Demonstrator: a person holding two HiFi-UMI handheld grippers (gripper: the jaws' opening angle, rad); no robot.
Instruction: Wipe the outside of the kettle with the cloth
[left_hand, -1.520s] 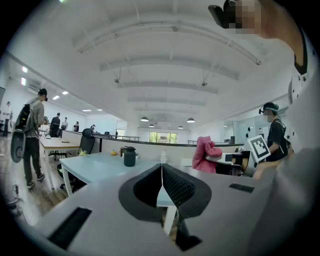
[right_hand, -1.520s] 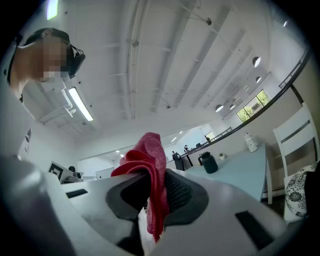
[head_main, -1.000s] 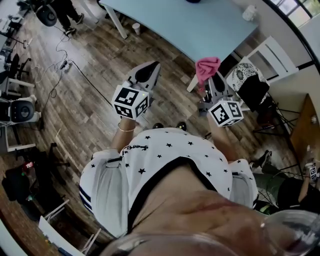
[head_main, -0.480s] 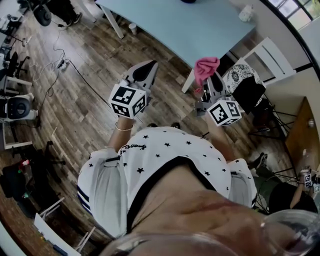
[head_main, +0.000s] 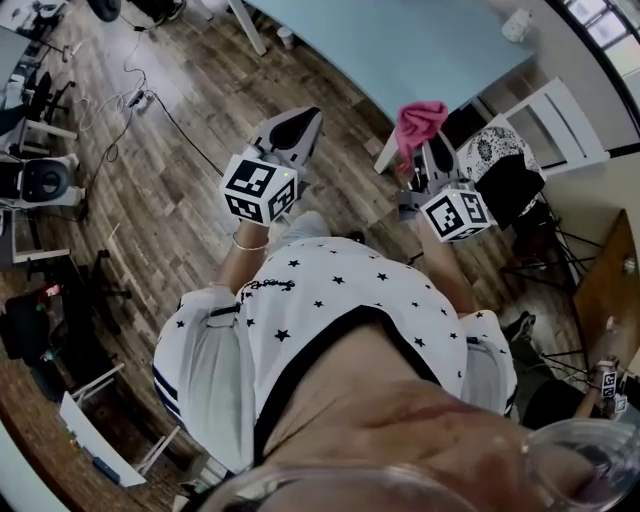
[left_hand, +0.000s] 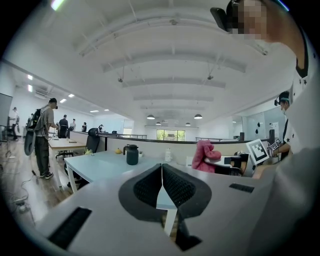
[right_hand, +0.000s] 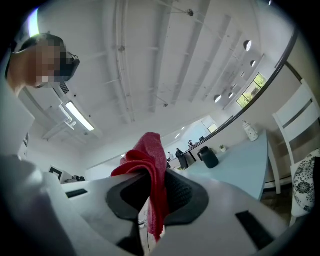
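You're standing on the wood floor, short of the pale blue table, with both grippers held out in front of your chest. Your left gripper has its two dark pads pressed together with nothing between them. In the left gripper view the jaws meet along a thin line. Your right gripper is clamped on the pink cloth. In the right gripper view the cloth is pinched between the pads, with a bunched fold rising above the jaws and a narrow tail hanging below them. The left gripper view shows the same cloth off to the right, heaped over the other gripper.

The kettle — dark, with a handle and a lid — stands upright on the table, well apart from both grippers and untouched. The right gripper view shows the kettle too, on the far part of the tabletop. A small white bottle-like thing stands further along the table — it's too small to say for certain what it is. A white chair sits at the table's end to your right, with a patterned cushion just beside it. A person with a backpack stands at a desk in the background.
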